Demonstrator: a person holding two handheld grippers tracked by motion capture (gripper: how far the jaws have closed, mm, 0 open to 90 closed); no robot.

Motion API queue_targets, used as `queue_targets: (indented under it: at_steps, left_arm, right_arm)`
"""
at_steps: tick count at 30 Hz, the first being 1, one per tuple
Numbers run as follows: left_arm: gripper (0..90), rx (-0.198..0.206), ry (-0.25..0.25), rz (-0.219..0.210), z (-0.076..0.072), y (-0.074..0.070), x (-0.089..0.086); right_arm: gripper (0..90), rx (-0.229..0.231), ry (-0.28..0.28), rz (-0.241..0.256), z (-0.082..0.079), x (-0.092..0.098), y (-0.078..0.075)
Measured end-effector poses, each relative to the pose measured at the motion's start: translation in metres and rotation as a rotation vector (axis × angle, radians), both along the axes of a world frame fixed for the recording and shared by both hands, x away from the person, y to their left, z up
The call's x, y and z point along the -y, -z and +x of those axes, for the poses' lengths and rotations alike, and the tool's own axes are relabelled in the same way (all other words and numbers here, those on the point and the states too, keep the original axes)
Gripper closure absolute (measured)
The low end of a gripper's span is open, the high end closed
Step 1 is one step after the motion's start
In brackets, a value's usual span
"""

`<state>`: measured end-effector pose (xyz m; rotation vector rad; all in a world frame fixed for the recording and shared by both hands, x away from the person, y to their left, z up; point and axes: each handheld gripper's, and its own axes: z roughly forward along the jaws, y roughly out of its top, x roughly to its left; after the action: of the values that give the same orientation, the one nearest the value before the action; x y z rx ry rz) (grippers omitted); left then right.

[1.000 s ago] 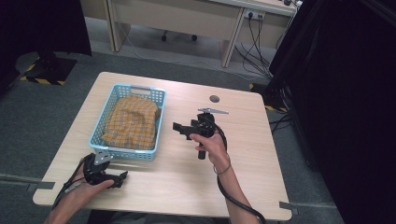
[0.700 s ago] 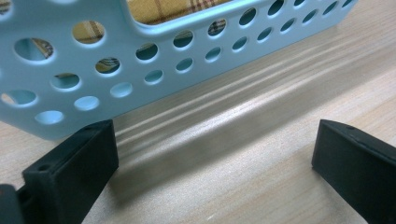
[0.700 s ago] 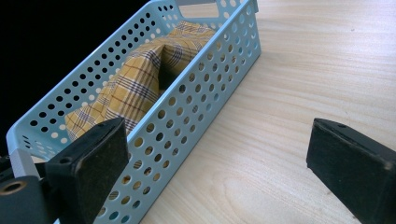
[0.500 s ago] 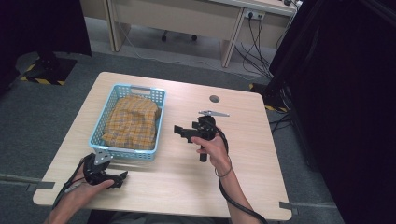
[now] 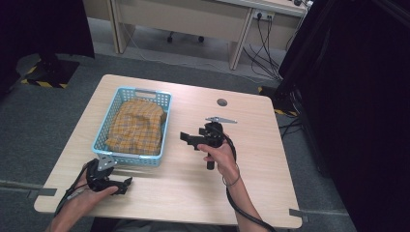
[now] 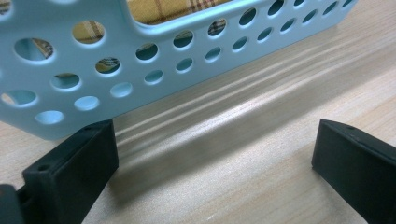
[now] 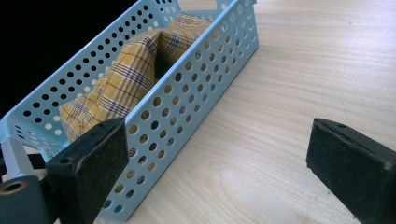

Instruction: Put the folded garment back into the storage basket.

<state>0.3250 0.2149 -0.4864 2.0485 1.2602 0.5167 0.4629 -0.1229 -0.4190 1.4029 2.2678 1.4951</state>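
In the high view, a light blue plastic basket (image 5: pixel 134 126) sits on the left half of a pale wood-grain table (image 5: pixel 251 183), with a yellow checked cloth (image 5: pixel 137 126) bunched inside it, so the cloth is contained rather than loose on the table. The left gripper (image 5: pixel 124 185) rests low just in front of the basket's near wall, and the right gripper (image 5: pixel 186 138) is held just beside the basket's right wall, jaws aimed toward it, probably ready to reach in. In the left gripper view, the jaws stand wide apart with nothing between them, close to the basket's near wall (image 6: pixel 154 56), which is smooth, rounded at the rim and pierced with round holes. In the right gripper view, the jaws are likewise spread and empty; the cloth (image 7: pixel 126 74) rises in a soft folded peak above the basket's perforated side (image 7: pixel 187 107).
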Motion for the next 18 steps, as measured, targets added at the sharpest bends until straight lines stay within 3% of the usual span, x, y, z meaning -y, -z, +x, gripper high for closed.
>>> queue_targets:
  at_steps: [18]
  left_arm:
    - [0.0, 0.000, 0.000, 0.000, 0.0000, 0.0000, 0.0000]
  right_arm:
    - [6.6, 0.011, 0.006, -0.025, -0.0039, 0.0063, 0.0095]
